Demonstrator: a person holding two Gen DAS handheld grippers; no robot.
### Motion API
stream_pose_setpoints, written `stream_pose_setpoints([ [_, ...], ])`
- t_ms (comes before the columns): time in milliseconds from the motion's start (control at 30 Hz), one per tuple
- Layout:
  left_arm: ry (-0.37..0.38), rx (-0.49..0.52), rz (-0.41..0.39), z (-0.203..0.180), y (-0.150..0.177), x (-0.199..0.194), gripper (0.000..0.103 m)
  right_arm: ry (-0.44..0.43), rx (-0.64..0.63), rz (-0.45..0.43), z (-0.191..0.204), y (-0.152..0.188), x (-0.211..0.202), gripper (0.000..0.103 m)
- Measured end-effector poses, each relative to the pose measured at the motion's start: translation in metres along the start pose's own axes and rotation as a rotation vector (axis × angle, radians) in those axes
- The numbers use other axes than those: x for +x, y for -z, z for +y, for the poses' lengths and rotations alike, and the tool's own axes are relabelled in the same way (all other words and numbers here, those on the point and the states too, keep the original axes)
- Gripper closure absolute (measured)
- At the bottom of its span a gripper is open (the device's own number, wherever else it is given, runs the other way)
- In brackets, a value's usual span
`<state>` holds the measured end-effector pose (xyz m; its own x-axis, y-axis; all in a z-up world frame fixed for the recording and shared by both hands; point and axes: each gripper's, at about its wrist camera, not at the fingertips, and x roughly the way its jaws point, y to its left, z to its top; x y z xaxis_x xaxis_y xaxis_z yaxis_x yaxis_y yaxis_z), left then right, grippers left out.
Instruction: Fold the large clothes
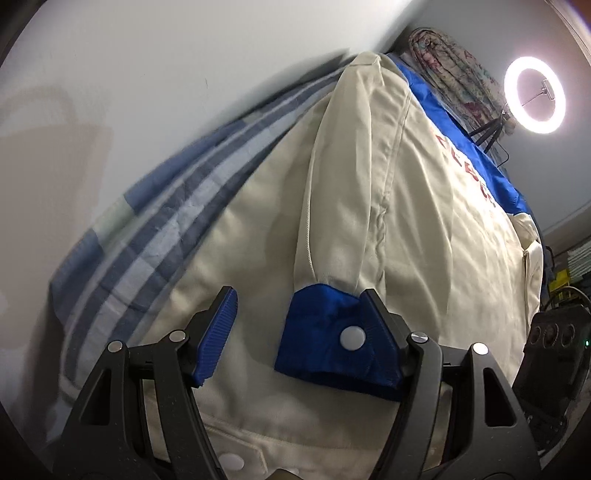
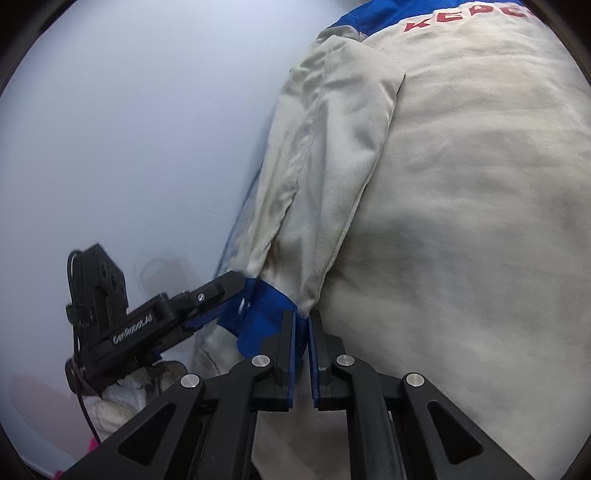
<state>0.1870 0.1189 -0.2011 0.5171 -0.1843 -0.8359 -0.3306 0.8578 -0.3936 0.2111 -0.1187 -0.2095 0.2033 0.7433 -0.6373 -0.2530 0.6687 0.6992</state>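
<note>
The cream jacket (image 1: 424, 240) lies spread flat ahead of both claws, its sleeve (image 1: 351, 177) folded over the body and running down to the blue cuff (image 1: 325, 343). The left claw (image 1: 299, 325) stands released, jaws well apart; the cuff with its white snap (image 1: 352, 338) lies between them, against the right-hand finger and clear of the left. The right claw (image 2: 303, 332) is clenched, and the cuff's edge (image 2: 266, 314) and the sleeve end reach down to its tips; whether cloth is pinched there cannot be told. Red lettering (image 2: 469, 16) far ahead is cut off by the frame. A striped sheet (image 1: 147, 229) lies left of the jacket, a ring lamp (image 1: 534, 95) far beyond. No containers show
</note>
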Motion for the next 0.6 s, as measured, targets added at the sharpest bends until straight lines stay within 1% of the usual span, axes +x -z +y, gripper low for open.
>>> stream_pose_setpoints([
  [33,-0.003,0.007,-0.008,-0.002,0.000,0.002,0.042,0.008,-0.009,0.005,0.000,0.001,0.001,0.099],
  [100,0.014,0.023,-0.011,-0.004,-0.003,0.005,0.079,0.018,-0.028,0.016,0.004,0.000,0.003,0.099],
  [133,0.035,0.023,-0.006,-0.005,-0.005,0.006,0.085,0.026,-0.041,0.023,0.007,0.000,0.004,0.097],
  [167,0.038,0.028,-0.014,-0.007,-0.006,0.005,0.091,0.041,-0.055,0.031,0.007,-0.001,0.003,0.094],
  [200,0.041,0.047,-0.031,-0.009,-0.008,0.001,0.096,0.059,-0.067,0.036,0.008,-0.001,0.001,0.093],
  [233,0.039,0.062,-0.045,-0.011,-0.009,-0.003,0.097,0.082,-0.080,0.030,0.010,-0.001,-0.004,0.090],
  [267,0.035,0.086,-0.076,-0.015,-0.010,-0.012,0.097,0.109,-0.087,0.009,0.013,-0.003,-0.009,0.086],
  [300,0.032,0.104,-0.097,-0.018,-0.012,-0.018,0.098,0.133,-0.092,-0.035,0.016,-0.007,-0.018,0.083],
  [367,0.015,0.149,-0.154,-0.025,-0.013,-0.036,0.098,0.147,-0.101,-0.101,0.021,-0.016,-0.031,0.083],
  [433,-0.001,0.189,-0.211,-0.032,-0.011,-0.055,0.098,0.159,-0.110,-0.134,0.027,-0.027,-0.036,0.081],
  [533,-0.012,0.237,-0.253,-0.041,-0.010,-0.073,0.099,0.158,-0.116,-0.163,0.037,-0.051,-0.028,0.078],
  [600,-0.020,0.273,-0.267,-0.049,-0.011,-0.082,0.099,0.179,-0.131,-0.181,0.044,-0.068,-0.016,0.078],
])
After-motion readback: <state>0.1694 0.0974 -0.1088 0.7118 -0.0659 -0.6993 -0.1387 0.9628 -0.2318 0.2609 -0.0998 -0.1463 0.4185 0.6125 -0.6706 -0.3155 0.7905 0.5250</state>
